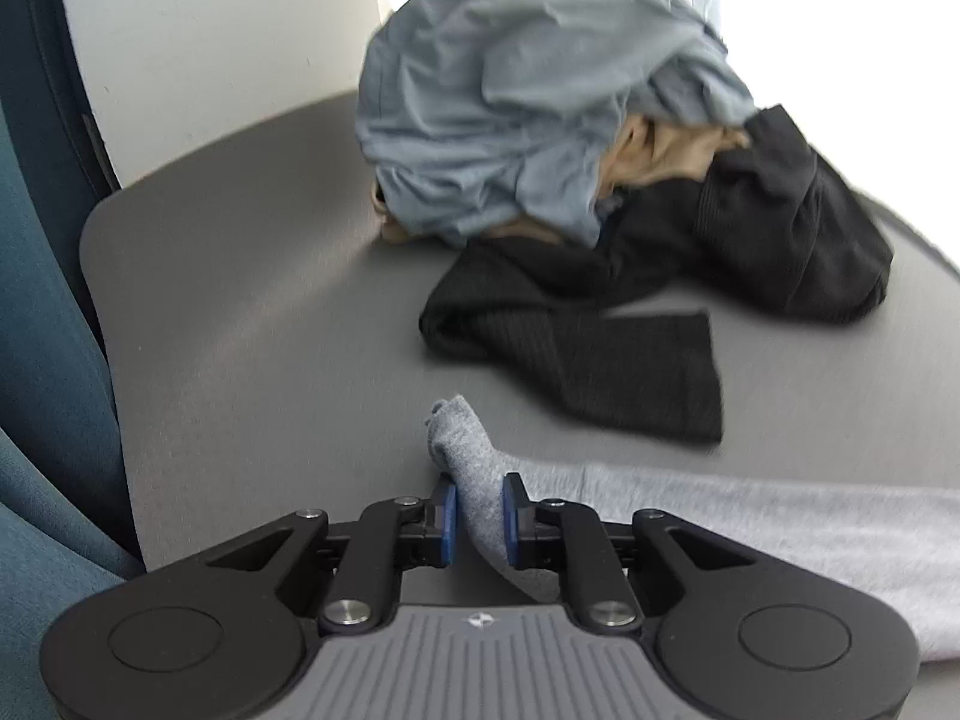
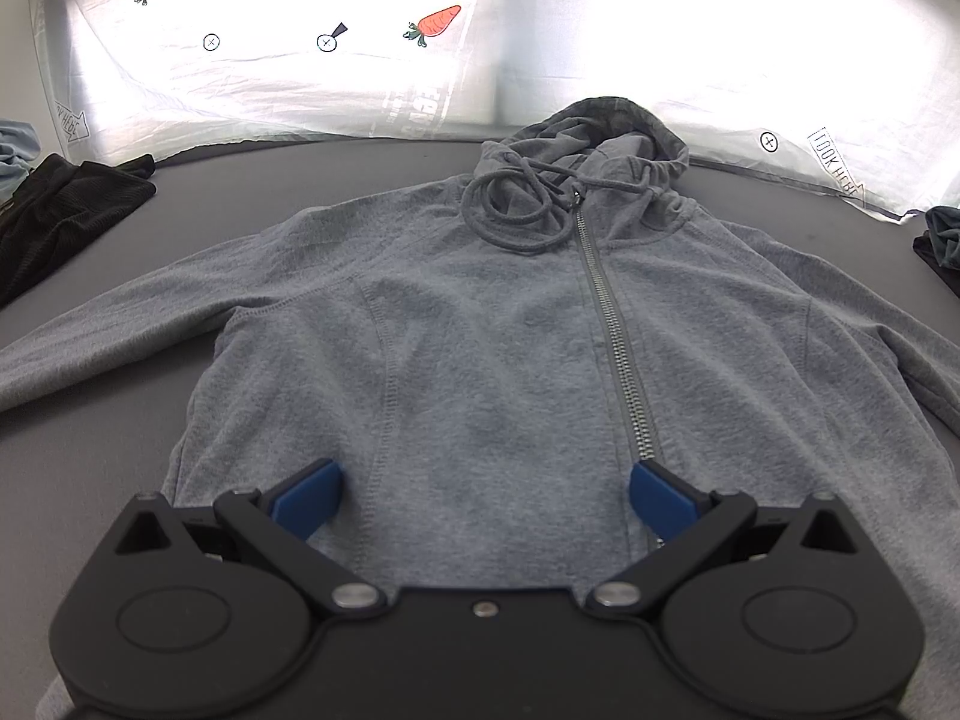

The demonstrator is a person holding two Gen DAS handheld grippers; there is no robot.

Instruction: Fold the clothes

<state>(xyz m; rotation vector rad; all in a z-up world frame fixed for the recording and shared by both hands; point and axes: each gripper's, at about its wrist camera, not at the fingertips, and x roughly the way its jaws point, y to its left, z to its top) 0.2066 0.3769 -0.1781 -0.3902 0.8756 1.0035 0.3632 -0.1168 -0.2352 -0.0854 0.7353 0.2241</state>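
A grey zip hoodie (image 2: 492,336) lies flat, front up, on the dark grey table (image 2: 90,450), hood at the far side, sleeves spread to both sides. My right gripper (image 2: 486,492) is open, its blue pads (image 2: 306,495) wide apart over the hoodie's lower front near the zipper (image 2: 612,324). In the left wrist view my left gripper (image 1: 480,519) is shut on the cuff end of the hoodie's grey sleeve (image 1: 474,468), which trails off to the right across the table (image 1: 252,312).
A pile of clothes stands at the far side in the left wrist view: a light blue garment (image 1: 516,90) on top, a tan one (image 1: 654,150) and a black ribbed one (image 1: 600,336). A teal chair (image 1: 42,360) is at left. A white printed sheet (image 2: 420,48) hangs behind the table.
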